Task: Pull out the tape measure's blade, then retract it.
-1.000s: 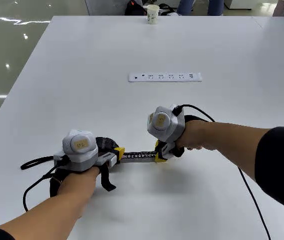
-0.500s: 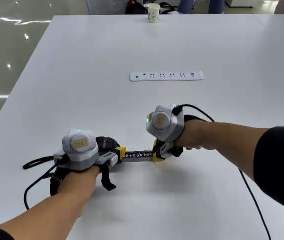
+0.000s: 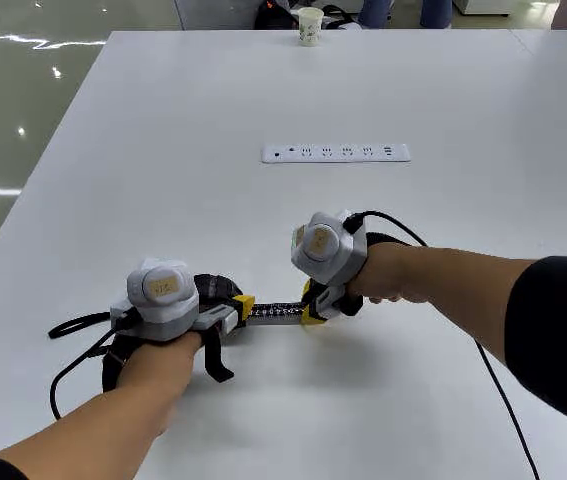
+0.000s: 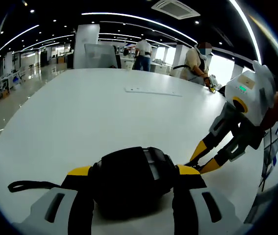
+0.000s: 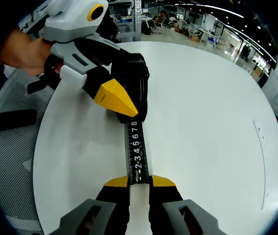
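Black tape measure case point(image 3: 213, 290) lay on the table point(image 3: 263, 90), clamped in the left gripper point(image 4: 134, 171), at 9 o'clock of the right gripper point(image 5: 139, 181), whose jaws pinched the blade point(image 5: 137, 147) tip. A loosened pinch could have let the spring whip the blade home. Since a second before, the exposed blade had shortened slightly.

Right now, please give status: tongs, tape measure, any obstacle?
Left tongs shut on tape measure case. Right tongs shut on blade, partly out. Power strip far off, nothing blocking.
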